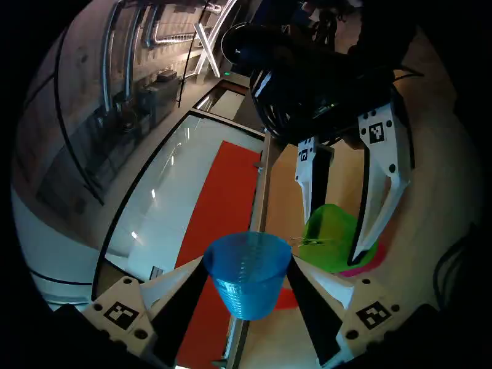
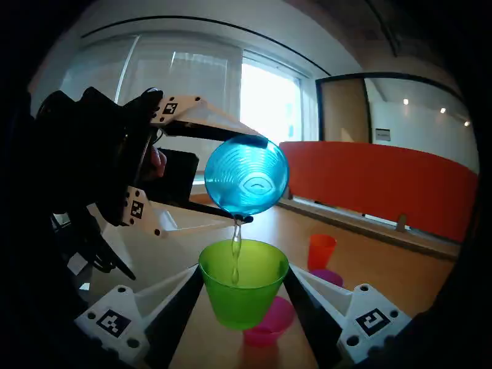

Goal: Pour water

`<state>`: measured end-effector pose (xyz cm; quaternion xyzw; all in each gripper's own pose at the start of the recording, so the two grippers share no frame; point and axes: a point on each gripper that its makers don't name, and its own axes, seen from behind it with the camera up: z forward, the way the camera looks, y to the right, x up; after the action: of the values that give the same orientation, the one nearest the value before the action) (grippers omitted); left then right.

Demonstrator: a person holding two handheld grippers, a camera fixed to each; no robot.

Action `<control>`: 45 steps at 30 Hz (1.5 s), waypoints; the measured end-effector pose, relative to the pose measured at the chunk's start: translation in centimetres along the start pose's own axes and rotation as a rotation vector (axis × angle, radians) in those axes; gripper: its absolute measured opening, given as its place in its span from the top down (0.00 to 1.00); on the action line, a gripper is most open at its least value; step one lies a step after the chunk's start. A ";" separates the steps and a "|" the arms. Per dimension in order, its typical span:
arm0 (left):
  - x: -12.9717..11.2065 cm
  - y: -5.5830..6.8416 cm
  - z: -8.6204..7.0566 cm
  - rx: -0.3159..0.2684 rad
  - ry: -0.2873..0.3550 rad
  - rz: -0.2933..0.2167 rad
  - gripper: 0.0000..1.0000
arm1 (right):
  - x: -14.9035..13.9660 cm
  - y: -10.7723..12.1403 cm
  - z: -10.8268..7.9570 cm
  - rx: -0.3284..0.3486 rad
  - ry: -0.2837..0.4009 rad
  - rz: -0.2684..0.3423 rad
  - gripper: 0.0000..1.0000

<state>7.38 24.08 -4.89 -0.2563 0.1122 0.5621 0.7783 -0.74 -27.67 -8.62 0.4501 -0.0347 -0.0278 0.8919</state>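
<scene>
Step in hand: pouring under way.
- Left gripper [image 1: 248, 272] closed to cup width, both fingers pressing sides of blue cup [image 1: 248, 286]; cup tipped over.
- Thin water stream [image 2: 235, 246] drops from blue cup's lower edge into green cup [image 2: 244, 298].
- Green cup upright, clamped between fingers of right gripper [image 2: 244, 277], just below left jaws.
- Orange cup [image 2: 321, 249] beyond right jaws, apart.

Next, as judged: hold tilt steady, edge over green mouth, then level blue cup.

Daylight is streaming through the far window [image 2: 270, 98]; an orange partition [image 2: 381, 178] is standing along the far edge of the wooden table [image 2: 393, 258].
</scene>
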 end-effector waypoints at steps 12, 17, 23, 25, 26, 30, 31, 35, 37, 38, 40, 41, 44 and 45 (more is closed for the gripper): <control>0.5 -0.1 0.0 0.006 0.004 0.041 0.13 | 0.0 0.0 -0.1 -0.002 0.002 -0.003 0.08; 0.6 -0.2 0.2 0.007 0.006 0.067 0.13 | -0.1 0.0 -0.2 -0.002 0.003 -0.003 0.08; 0.6 -0.1 0.3 0.010 0.007 0.088 0.13 | -0.1 0.0 -0.2 -0.002 0.000 -0.006 0.08; 0.5 -0.1 0.3 0.011 0.005 0.090 0.13 | -0.2 0.0 -0.2 -0.003 0.000 -0.006 0.08; 0.4 -0.1 0.4 0.012 0.005 0.091 0.13 | -0.2 0.1 -0.2 -0.003 0.000 -0.007 0.08; 0.3 0.0 0.4 0.013 0.004 0.100 0.13 | -0.1 0.0 -0.2 -0.002 0.001 -0.005 0.08; 0.4 0.0 0.3 0.014 0.004 0.106 0.13 | -0.1 0.0 -0.2 -0.002 0.000 -0.006 0.09; 0.4 -0.1 0.2 0.017 0.003 0.123 0.13 | -0.1 -0.1 -0.1 -0.003 -0.001 -0.010 0.08; 0.3 -0.1 0.2 0.017 0.002 0.127 0.13 | -0.1 -0.1 -0.1 -0.003 -0.001 -0.010 0.08; 0.3 -0.1 0.2 0.016 0.002 0.129 0.13 | 0.0 -0.1 -0.1 -0.003 0.000 -0.011 0.08; 0.2 -0.2 0.2 0.019 0.002 0.133 0.13 | 0.0 -0.2 -0.1 -0.003 0.001 -0.011 0.09; 0.2 -0.3 0.2 0.020 0.002 0.136 0.13 | 0.0 -0.2 -0.1 -0.003 0.001 -0.011 0.09; 0.2 -0.3 0.3 0.020 0.002 0.145 0.13 | 0.0 -0.2 -0.1 -0.004 0.000 -0.011 0.09; 0.2 -0.3 0.3 0.020 0.003 0.148 0.13 | 0.0 -0.2 -0.1 -0.005 0.000 -0.012 0.09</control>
<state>7.73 24.35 -4.61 -0.2402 0.1375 0.6167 0.7369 -0.70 -27.72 -8.81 0.4482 -0.0319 -0.0330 0.8928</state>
